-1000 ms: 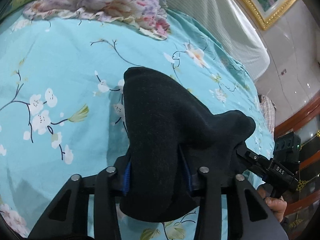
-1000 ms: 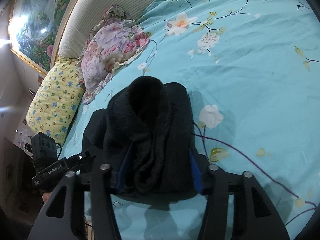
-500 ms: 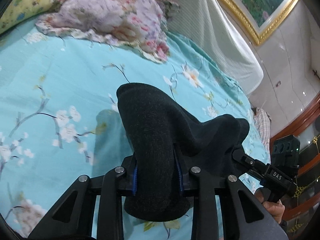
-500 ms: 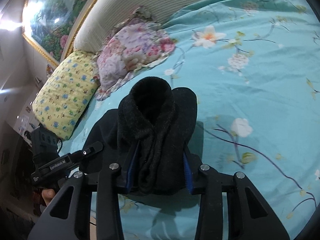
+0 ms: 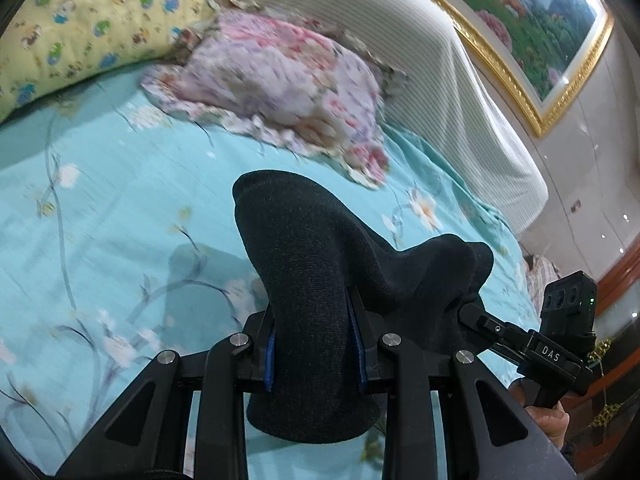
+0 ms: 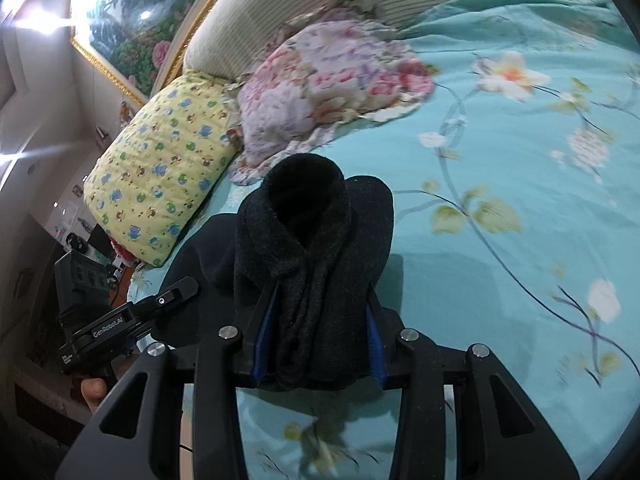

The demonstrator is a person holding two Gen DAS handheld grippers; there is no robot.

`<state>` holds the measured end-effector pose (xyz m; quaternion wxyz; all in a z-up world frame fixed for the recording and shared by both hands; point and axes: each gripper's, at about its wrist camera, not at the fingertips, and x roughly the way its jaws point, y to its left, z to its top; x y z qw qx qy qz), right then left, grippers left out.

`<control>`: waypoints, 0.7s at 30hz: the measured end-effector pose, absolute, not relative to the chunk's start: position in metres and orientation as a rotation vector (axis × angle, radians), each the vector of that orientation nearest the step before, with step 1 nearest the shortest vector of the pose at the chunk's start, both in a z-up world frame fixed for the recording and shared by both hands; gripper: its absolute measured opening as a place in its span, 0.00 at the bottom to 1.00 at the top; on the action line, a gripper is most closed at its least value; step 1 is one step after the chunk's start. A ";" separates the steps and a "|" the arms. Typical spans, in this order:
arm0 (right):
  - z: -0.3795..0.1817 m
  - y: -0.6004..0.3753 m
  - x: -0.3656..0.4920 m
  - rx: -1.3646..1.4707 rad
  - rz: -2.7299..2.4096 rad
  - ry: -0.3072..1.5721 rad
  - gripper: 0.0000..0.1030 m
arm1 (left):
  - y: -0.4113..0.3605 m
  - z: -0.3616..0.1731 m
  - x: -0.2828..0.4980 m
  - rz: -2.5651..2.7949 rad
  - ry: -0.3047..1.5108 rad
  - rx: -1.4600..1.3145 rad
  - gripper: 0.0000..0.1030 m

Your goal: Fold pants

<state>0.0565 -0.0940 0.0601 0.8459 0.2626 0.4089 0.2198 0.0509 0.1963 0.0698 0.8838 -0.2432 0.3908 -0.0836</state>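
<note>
A: Two tongs, one garment. The left tongs are clamped on a thick bunch of the dark pants, which hang clear above the bed.

B: And the right tongs are closed on another bunch of the same cloth — several layers, rolled together between the blue pads. In the left view the right tongs sit close by, the cloth sagging in a short saddle between the two.

A: The pants are over the middle of the bed, well short of the floral pillow and the yellow pillow at the head edge.

B: My judgement is that the risk lies in those fat grips. Bunched layers can creep out of a clamp, and the inner folds would go first.

A: If one side slips, the fold falls skewed on the sheet. The picture is blurred at the pillows, which suggests quick motion; a swing would add to the pull.

B: Laying it down is the other hazard. With so little slack between the tongs, the cloth may land in a heap rather than flat — and the hanging lower part is hidden from both cameras.
</note>
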 end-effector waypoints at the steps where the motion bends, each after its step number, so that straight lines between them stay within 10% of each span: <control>1: 0.062 -0.087 0.063 0.551 0.475 0.860 0.40 | 0.201 0.071 0.052 -0.167 0.809 -0.504 0.28; 21: 0.049 -0.028 0.130 0.524 0.543 0.892 0.40 | 0.255 0.062 0.075 -0.058 0.790 -0.505 0.28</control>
